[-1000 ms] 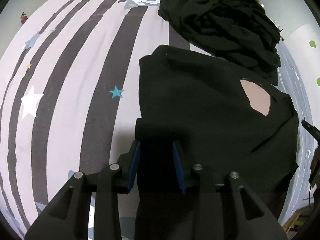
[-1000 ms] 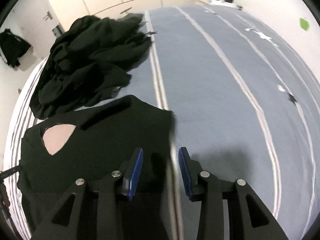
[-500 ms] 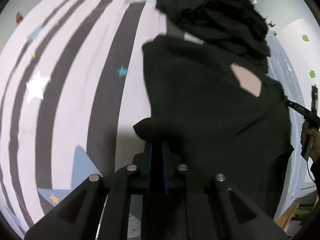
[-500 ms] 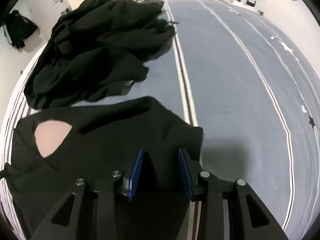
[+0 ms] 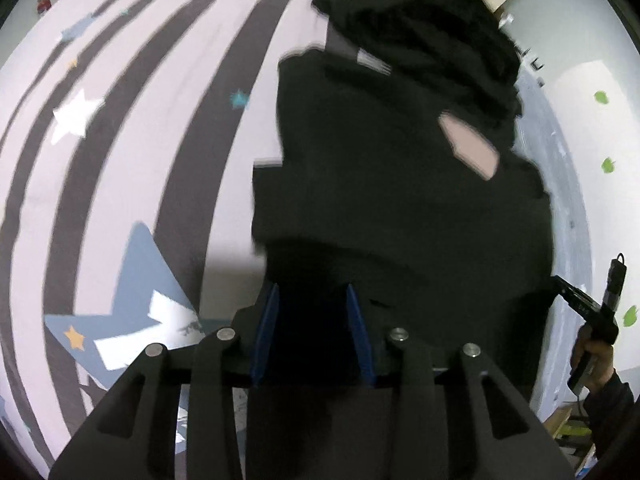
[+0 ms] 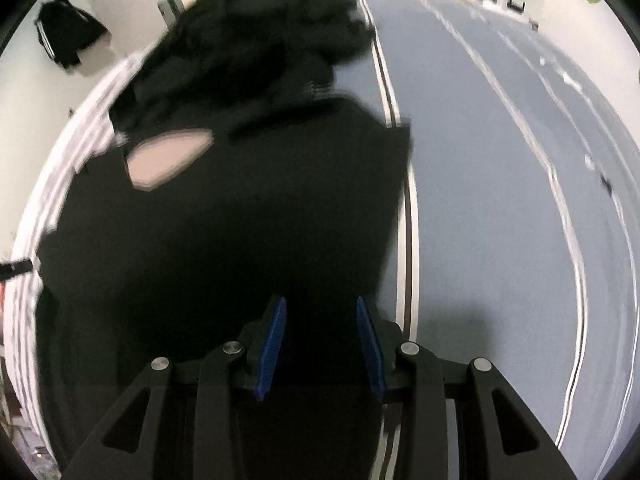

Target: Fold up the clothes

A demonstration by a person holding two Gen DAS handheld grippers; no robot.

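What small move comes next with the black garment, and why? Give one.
Probably close both grippers on the near hem. The left gripper and right gripper are both open, with the black garment lying between their blue pads on the bed cover, so neither seems to have a hold yet.

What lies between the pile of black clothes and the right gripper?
In the right wrist view, the flat black garment fills the stretch from the pile of black clothes to the right gripper; a pale patch shows near its far edge.
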